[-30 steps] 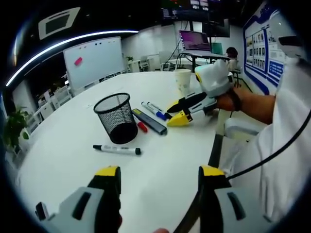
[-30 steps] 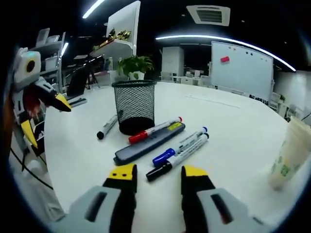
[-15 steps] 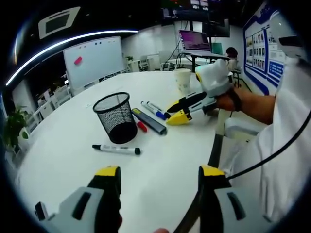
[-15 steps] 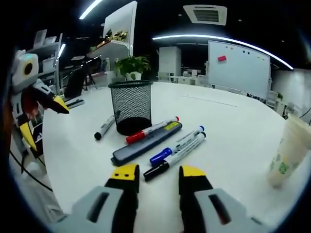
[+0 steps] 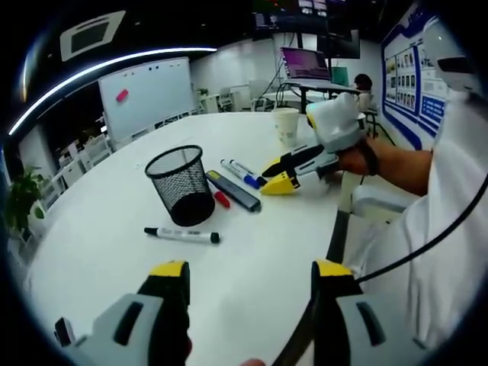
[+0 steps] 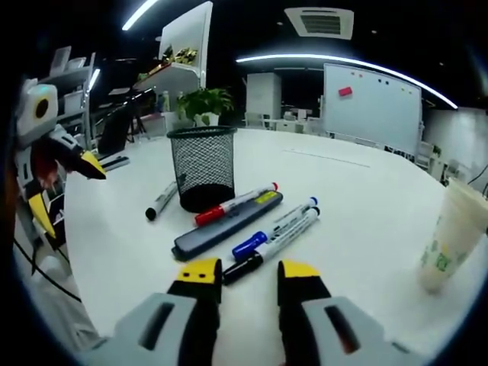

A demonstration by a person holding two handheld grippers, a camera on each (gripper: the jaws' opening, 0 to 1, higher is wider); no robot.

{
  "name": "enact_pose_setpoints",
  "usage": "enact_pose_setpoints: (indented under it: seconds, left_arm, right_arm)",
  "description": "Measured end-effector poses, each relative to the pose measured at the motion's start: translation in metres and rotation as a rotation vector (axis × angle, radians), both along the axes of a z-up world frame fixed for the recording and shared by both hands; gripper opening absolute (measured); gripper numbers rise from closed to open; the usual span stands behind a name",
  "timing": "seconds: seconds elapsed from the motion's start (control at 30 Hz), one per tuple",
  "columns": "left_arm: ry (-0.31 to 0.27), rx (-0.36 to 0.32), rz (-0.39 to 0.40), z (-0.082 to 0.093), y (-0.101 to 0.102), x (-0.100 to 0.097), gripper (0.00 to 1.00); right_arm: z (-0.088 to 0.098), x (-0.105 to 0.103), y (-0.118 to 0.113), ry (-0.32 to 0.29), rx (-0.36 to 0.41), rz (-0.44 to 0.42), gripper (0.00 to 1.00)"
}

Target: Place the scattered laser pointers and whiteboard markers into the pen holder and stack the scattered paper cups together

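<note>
White round table (image 6: pixel 366 206) in a big office holds all the pens. Right gripper (image 6: pixel 250 269) has its jaws apart, and the black-capped marker (image 6: pixel 273 245) lies just past them, its long side slanting up to the right toward the paper cup (image 6: pixel 449 235). Left gripper (image 5: pixel 250 268) is open too and far from the mesh pen holder (image 5: pixel 181 184), so the right one is nearer.

In the right gripper view, the black-capped marker (image 6: pixel 271 247) has its cap end hidden behind the right tongs (image 6: pixel 249 273). The pen holder (image 6: pixel 203 166) covers part of the marker (image 6: pixel 161 201) lying behind it. The paper cup (image 6: pixel 451 242) is blurred, its green print unreadable. Labels on the markers are too small to read.
</note>
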State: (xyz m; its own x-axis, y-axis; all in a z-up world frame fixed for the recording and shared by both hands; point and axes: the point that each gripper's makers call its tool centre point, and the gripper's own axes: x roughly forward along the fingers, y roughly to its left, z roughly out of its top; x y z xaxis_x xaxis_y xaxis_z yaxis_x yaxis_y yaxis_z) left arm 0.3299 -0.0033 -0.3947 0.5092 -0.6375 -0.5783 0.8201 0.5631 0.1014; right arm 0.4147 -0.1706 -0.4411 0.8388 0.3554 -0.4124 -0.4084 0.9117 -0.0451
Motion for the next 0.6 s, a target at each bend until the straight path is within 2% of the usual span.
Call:
enact_pose_setpoints:
  seconds: [0.6]
  left_arm:
    - [0.002, 0.001, 0.003, -0.0007, 0.0010, -0.0003, 0.65]
  right_arm:
    - [0.0003, 0.0011, -0.0081, -0.007, -0.015, -0.037, 0.21]
